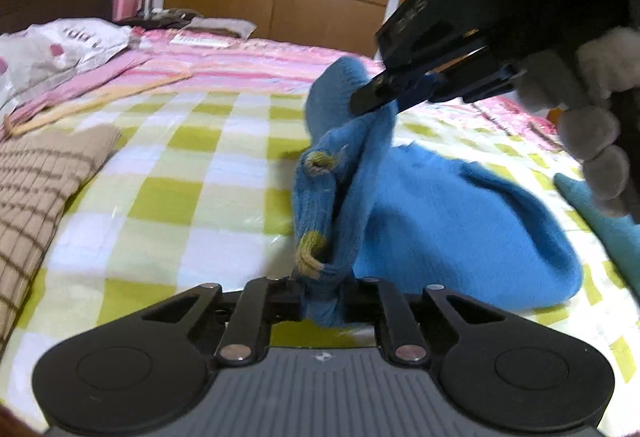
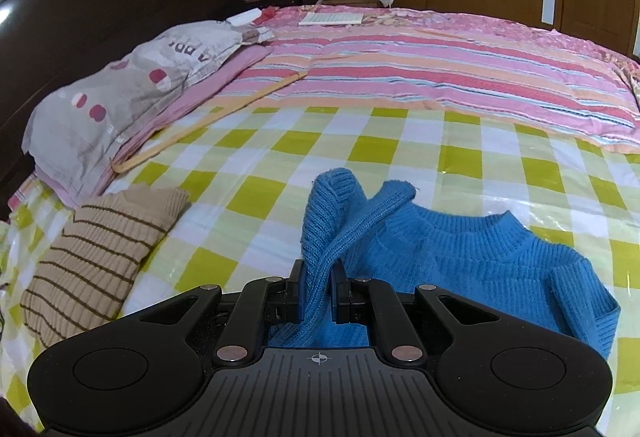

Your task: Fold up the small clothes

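Both tools pinch the blue sweater above the bed.
Nearest us, the left tool [image 1: 322, 301] is pressed together on a hem fold of the blue sweater [image 2: 472, 249]; the right tool [image 2: 318, 287] clamps a ribbed edge, the body resting on the checkered bed [image 2: 248, 173]. We judge the knit could slip or fold crooked if either pull is uneven. Blur hides the sweater's far side, and a striped garment [image 2: 96, 261] lies near.

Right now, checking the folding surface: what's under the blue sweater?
The blue sweater lies on the green-checked sheet; whatever is directly beneath it is covered.
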A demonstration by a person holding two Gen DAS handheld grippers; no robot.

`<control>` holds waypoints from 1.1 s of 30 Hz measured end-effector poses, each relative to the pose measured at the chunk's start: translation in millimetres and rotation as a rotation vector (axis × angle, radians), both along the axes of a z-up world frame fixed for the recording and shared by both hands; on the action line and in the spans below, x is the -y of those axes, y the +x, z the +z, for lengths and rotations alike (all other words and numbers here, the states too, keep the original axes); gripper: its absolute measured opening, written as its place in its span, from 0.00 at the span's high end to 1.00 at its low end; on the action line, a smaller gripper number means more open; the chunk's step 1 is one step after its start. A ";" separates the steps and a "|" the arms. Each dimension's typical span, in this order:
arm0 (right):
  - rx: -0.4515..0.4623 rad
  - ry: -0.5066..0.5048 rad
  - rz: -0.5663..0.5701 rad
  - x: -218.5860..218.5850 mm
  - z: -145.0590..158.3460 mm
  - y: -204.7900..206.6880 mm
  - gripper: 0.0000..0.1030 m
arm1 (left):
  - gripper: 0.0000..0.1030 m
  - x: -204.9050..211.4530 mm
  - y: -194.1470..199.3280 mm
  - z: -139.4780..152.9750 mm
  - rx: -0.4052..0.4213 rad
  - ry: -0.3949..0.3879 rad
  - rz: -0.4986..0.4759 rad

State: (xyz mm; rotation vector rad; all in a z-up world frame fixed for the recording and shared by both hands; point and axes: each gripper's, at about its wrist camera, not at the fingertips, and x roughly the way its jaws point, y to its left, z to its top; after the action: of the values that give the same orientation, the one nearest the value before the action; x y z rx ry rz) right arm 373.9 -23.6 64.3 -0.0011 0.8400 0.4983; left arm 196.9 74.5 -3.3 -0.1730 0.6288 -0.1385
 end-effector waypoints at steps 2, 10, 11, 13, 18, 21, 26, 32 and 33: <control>0.004 0.009 -0.008 6.9 2.7 1.7 0.90 | 0.82 9.5 0.2 9.4 0.024 0.016 -0.026; 0.017 0.049 -0.053 46.5 12.9 9.1 0.90 | 0.83 45.1 6.8 38.3 0.070 0.021 -0.108; 0.020 0.052 -0.059 52.3 13.7 10.0 0.90 | 0.83 49.5 8.9 40.1 0.069 0.013 -0.117; 0.021 0.057 -0.071 64.3 14.8 11.5 0.90 | 0.83 58.4 12.5 41.8 0.068 0.009 -0.132; 0.029 0.086 -0.103 97.7 16.4 12.7 0.90 | 0.83 86.4 18.0 44.4 0.072 0.025 -0.186; 0.030 0.101 -0.125 118.1 15.4 13.4 0.90 | 0.83 103.8 20.3 45.9 0.073 0.029 -0.218; 0.023 0.116 -0.157 148.5 9.6 14.9 0.90 | 0.83 130.0 26.4 43.9 0.064 0.048 -0.263; -0.030 0.153 -0.176 170.2 -14.9 13.1 0.90 | 0.83 147.9 28.6 30.9 0.023 0.074 -0.287; -0.041 0.165 -0.174 172.5 -19.6 12.4 0.90 | 0.83 148.3 28.3 29.3 0.017 0.076 -0.287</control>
State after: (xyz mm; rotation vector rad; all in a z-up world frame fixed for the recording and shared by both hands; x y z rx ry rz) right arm 386.4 -196.1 44.7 0.2327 0.8292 0.4032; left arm 225.3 -73.8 26.0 -0.0076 0.6387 -0.3921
